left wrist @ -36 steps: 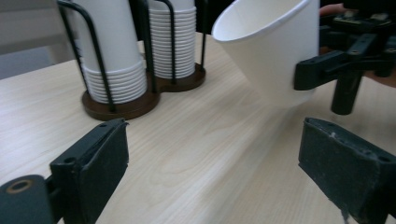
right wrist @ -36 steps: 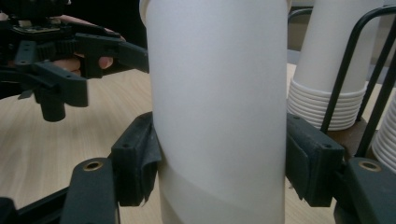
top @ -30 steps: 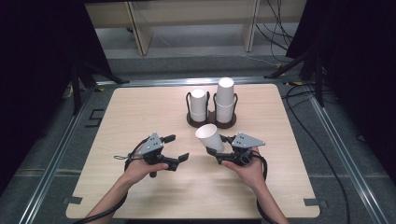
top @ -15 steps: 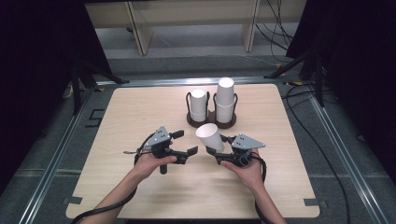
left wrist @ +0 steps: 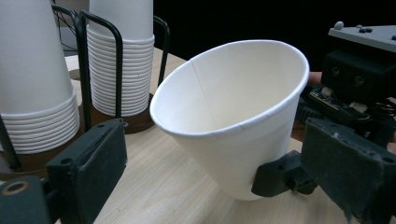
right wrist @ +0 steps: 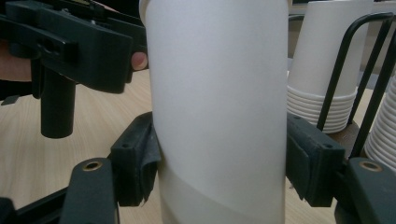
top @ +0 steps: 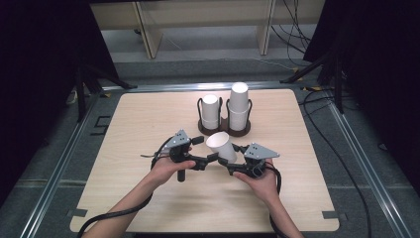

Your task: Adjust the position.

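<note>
We hold a single white paper cup (top: 221, 146) just above the worktop (top: 148, 119), near its centre and tilted so its mouth faces up and toward ten o'clock. Our right hand-held gripper (top: 233, 159) pinches the cup low on its wall, near the base; in the right gripper view the jaws press on both sides of the cup (right wrist: 219, 112). Our left hand-held gripper (top: 208, 148) sits at nine o'clock of the cup with its jaws spread wide, one on each side of the open rim, not yet touching it, as the left gripper view shows around the cup (left wrist: 233, 121).

At twelve o'clock of the cup, close behind it, stands a dark wire cup holder (top: 224, 130) carrying two stacks of upside-down cups, the left stack (top: 210, 110) shorter than the right stack (top: 238, 105).

We judge the step in hand to be a hand-over of the cup from right to left. The next move calls for closing the left jaws gently on the rim or upper wall, so the thin paper does not crush, and only then loosening the right grip.
</note>
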Demonstrator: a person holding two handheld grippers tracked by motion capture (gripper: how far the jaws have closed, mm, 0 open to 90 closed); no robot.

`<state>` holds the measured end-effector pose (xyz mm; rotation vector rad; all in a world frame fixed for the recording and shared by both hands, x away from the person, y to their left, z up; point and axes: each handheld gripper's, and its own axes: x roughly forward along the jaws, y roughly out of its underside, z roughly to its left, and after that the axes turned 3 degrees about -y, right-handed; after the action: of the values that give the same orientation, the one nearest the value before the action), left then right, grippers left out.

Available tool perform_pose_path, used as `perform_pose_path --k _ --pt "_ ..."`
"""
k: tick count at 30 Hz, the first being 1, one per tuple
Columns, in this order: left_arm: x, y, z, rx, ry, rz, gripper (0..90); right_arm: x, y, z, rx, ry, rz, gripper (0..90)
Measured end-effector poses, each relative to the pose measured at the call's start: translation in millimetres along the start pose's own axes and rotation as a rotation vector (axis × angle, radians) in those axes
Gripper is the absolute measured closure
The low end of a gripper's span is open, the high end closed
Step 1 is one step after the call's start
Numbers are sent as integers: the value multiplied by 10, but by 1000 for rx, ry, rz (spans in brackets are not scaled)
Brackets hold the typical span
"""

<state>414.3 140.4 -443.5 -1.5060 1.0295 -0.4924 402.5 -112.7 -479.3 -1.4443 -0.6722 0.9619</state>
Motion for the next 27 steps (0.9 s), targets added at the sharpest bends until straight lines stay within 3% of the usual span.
perform_pose_path --k 1,2,4,5,7,8,11,14,15,18,21,24,25,27 --pt "14 -3 -6 0 -2 5 69 -11 -7 -1 -10 9 25 337" --pt "36 -5 -6 4 6 3 68 3 0 1 -5 8 9 337" --pt "62 -15 -14 0 6 8 68 -10 0 34 46 2 33 337" --pt "73 -17 -12 0 11 5 69 -10 -2 36 47 2 33 337" --pt "85 -29 -22 1 8 11 69 -5 -10 1 -12 12 16 337" --pt "85 -29 -22 1 8 11 69 10 -6 0 -16 1 -1 337" --pt "128 -43 -29 -3 22 1 69 2 -9 22 3 4 17 337" --pt "139 -59 -29 -6 10 17 69 -4 -15 40 25 7 29 337" --pt "148 -59 -27 -9 14 17 70 3 -16 27 -1 15 15 337" --pt "172 -50 -28 -15 27 15 70 -3 -20 16 -12 15 20 337" --pt "180 -56 -40 -15 22 23 70 -11 -18 30 24 4 41 337" --pt "195 -61 -45 -10 27 28 71 -10 -20 36 23 7 37 337" --pt "204 -61 -46 -10 27 29 71 5 -17 26 -2 15 13 337" --pt "217 -65 -44 -14 27 31 71 20 -11 26 3 -4 1 337"
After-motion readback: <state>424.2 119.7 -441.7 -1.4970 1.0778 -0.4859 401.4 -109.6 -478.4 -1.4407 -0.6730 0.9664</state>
